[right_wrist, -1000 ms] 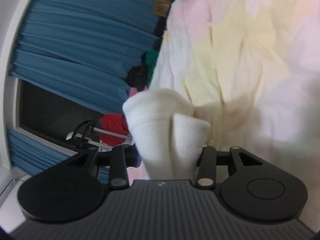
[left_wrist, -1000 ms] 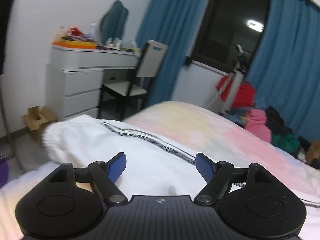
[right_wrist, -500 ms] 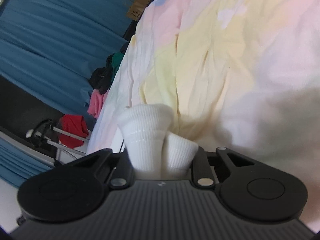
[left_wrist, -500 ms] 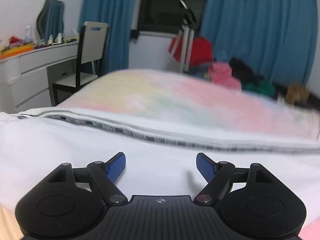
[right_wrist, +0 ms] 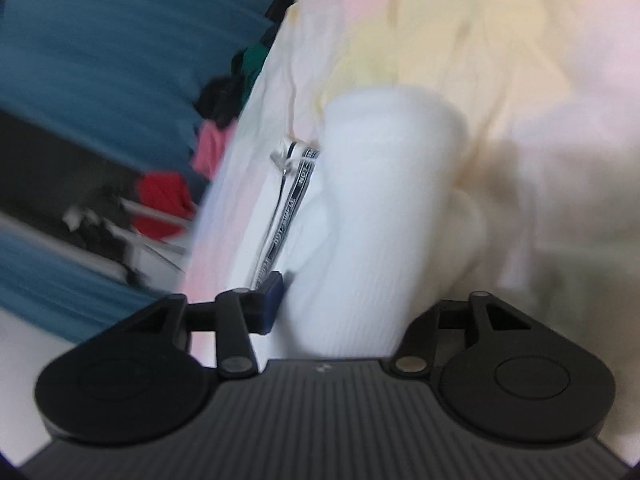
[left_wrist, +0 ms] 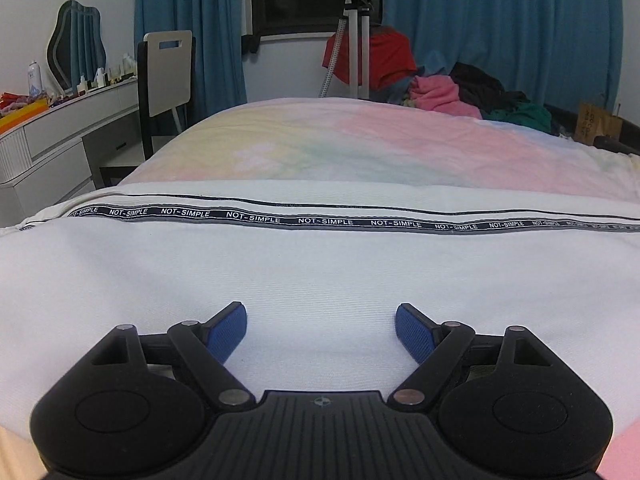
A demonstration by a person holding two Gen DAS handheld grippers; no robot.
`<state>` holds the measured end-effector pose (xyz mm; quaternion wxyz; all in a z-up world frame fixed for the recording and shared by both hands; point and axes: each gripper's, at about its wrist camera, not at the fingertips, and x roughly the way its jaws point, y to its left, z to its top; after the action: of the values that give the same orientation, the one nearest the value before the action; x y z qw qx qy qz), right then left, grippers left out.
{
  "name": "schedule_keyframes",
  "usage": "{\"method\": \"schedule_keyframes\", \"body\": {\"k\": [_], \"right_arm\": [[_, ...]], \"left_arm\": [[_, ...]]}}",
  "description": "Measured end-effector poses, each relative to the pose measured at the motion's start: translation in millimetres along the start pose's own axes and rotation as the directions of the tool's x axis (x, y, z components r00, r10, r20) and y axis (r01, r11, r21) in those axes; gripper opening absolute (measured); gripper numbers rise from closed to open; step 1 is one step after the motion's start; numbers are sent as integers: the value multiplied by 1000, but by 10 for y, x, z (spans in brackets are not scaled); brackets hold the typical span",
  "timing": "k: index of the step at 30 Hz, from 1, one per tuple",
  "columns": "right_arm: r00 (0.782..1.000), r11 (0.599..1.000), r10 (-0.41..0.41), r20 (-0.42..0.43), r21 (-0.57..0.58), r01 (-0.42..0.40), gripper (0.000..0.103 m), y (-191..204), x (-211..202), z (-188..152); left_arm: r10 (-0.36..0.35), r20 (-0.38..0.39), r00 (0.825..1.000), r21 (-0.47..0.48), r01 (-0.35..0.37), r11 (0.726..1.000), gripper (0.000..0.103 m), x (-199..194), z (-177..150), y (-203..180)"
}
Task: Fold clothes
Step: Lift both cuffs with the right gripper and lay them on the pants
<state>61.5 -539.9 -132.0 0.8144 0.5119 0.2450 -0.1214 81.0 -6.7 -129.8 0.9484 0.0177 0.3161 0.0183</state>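
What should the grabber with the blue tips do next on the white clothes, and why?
Probably lower the left gripper and pinch the white garment right under it. Its jaws stand open with nothing between them. The right gripper has just been opening, the garment's white cuff still between its jaws, so the next fold likely needs a fresh grip.

The left tool (left_wrist: 321, 330) is matte black plastic: a ribbed central housing with a small crosshair mark at its front edge, flanked by two rounded lobes, each with a shallow circular recess. Angled black link arms pivot on silver and copper-toned pins, with triangular cut-outs beside them. Its fingers end in blue textured pads (left_wrist: 228, 330). The right tool (right_wrist: 340, 300) has the same black ribbed body, lobes and metal pins, with one dark blue pad visible.
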Motion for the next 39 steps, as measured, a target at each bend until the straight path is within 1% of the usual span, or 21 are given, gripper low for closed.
{"method": "schedule_keyframes", "body": {"k": [2,4,5,8,9,10,12,14,16,18,21,23,25,27,28,31,33,34,35,37,39], "right_arm": [[996,995,-77,33,-57,79,52,92,28,-47],[996,997,-78,37,-24,79,51,67,33,-58],[996,997,-73,42,-13,73,48,59,21,-58],[992,992,-88,94,-82,96,32,173,-51,-30],[987,990,-84,140,-99,98,20,212,-137,-17],[980,988,-78,186,-114,101,16,252,-218,-5],[970,989,-53,236,-125,85,14,413,-156,23],[955,972,-28,295,-216,95,13,654,-240,-51],[934,927,16,357,-355,120,13,949,-412,-245],[910,861,73,407,-486,149,13,1270,-567,-476],[884,742,182,430,-650,163,13,1733,-716,-999],[869,648,257,422,-743,169,13,1995,-809,-1401],[864,538,321,388,-825,171,13,2211,-819,-1857],[872,415,368,322,-896,156,13,2306,-776,-2388],[882,348,378,282,-926,147,13,2319,-735,-2640],[939,137,324,117,-988,76,13,2165,-486,-3335],[964,-3,265,13,-1000,14,13,2061,-320,-3795],[975,-56,223,-23,-998,-11,13,1978,-237,-3955],[981,-100,190,-29,-995,-10,13,1891,-190,-4097],[980,-141,200,-2,-990,26,13,1792,-196,-4213],[980,-110,200,-10,-994,12,13,1802,-223,-4114]], "left_arm": [[-4,1,1000,-1,4,1000,83,-7,21,30],[-7,2,1000,-5,7,1000,83,-4,27,41],[-8,3,1000,-6,8,1000,83,-5,26,39],[-12,5,1000,-9,12,1000,83,-14,19,31],[-13,6,1000,-10,13,1000,83,-17,18,31],[-15,7,1000,-12,15,1000,84,-19,16,31],[-19,7,1000,-16,20,1000,84,-20,15,46],[-21,7,1000,-19,21,1000,84,-20,14,55],[-26,8,1000,-27,26,999,84,-23,22,69],[-36,8,999,-44,36,998,84,-34,38,97],[-52,14,999,-80,53,995,82,-65,65,151],[-62,38,997,-132,67,989,81,-135,101,227],[-71,79,994,-186,85,979,81,-252,156,337],[-68,117,991,-235,94,967,82,-371,202,459],[-64,133,989,-254,97,962,82,-421,216,514],[-53,171,984,-309,105,945,82,-557,252,676],[-61,167,984,-340,115,933,82,-580,249,743],[-65,165,984,-355,121,927,82,-587,245,772],[-70,163,984,-370,127,920,82,-595,242,801],[-81,162,983,-395,140,908,82,-608,242,852],[-94,173,980,-405,158,901,82,-617,258,880]]}}
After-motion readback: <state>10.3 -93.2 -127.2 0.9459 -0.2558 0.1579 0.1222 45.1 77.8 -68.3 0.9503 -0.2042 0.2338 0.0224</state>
